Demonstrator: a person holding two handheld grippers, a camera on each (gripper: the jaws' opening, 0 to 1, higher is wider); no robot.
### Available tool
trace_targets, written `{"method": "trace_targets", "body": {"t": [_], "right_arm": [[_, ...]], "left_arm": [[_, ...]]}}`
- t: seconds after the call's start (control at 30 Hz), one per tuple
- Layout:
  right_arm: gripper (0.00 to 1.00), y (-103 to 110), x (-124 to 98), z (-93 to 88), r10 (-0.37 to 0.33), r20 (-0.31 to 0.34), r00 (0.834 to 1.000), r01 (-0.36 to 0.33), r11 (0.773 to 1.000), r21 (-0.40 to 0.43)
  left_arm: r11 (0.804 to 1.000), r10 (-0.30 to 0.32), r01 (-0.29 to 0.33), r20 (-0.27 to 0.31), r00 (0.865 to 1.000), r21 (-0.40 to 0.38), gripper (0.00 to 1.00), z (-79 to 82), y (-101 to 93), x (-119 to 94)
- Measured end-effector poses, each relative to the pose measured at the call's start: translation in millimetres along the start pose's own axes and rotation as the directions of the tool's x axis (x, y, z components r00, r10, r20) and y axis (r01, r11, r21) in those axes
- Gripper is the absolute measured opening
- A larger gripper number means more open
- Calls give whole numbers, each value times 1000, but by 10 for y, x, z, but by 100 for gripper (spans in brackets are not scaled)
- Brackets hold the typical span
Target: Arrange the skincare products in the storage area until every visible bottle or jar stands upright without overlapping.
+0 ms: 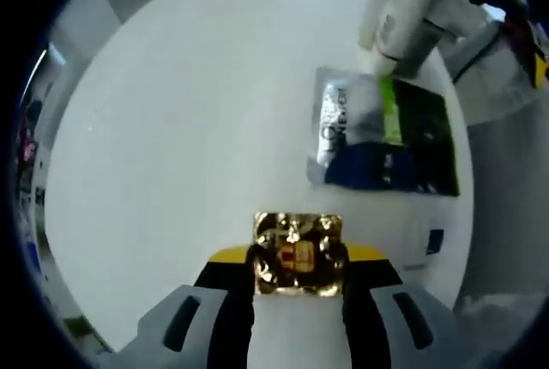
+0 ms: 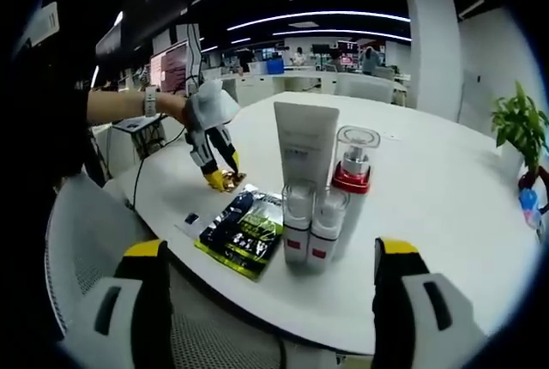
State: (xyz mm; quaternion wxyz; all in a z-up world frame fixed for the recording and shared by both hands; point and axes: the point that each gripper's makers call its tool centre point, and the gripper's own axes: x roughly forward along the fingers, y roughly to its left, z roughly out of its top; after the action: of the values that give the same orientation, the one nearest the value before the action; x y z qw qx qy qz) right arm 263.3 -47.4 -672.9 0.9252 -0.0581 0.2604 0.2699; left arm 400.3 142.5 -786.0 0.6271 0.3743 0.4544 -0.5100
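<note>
Left gripper view: fingers (image 1: pixel 298 279) grasping gold packet (image 1: pixel 298 253) | sachets (image 1: pixel 386 133) alongside | right fingers (image 2: pixel 268 279) released

Left gripper view: tall white bottles (image 1: pixel 403 9) cut off by top edge; caps unseen. Print on flat silver, green and dark blue sachets (image 1: pixel 386 133) blurred, unreadable. Crinkled gold foil packet (image 1: pixel 298 253) partly covered by jaws. Right gripper view: label text on white upright tube (image 2: pixel 304 142) too small to read.

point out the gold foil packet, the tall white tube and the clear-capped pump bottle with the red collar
gold foil packet (image 1: pixel 298 253), left gripper view, centre of its crinkled face
tall white tube (image 2: pixel 304 142), right gripper view, middle of its body
clear-capped pump bottle with the red collar (image 2: pixel 352 182), right gripper view, on the red collar
</note>
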Motion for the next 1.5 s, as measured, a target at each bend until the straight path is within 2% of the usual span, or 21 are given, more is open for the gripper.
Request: {"method": "trace_targets", "body": {"t": [0.33,0.47,1.1,1.17,1.27,1.5], "right_arm": [[99,-1,2,-10,-4,-5,1000,4,1000,-8],[99,-1,3,-9,-8,-6,1000,8,1000,-10],[99,19,7,-18,-7,-15,1000,7,1000,-22],[99,18,9,-21,-9,-17,1000,9,1000,-27],[99,19,11,-25,-9,-20,1000,8,1000,-28],[99,16,11,-24,-10,-20,1000,9,999,-32]], "left_arm": [[999,-15,15,0,1000,47,36,57,-214,15],[998,-20,19,16,1000,53,36,78,-281,10],[997,-24,23,15,1000,72,36,124,-418,24],[993,-36,33,29,999,110,37,135,-429,26],[992,-41,35,47,998,122,37,131,-431,24],[994,-40,31,80,996,108,37,147,-434,29]]}}
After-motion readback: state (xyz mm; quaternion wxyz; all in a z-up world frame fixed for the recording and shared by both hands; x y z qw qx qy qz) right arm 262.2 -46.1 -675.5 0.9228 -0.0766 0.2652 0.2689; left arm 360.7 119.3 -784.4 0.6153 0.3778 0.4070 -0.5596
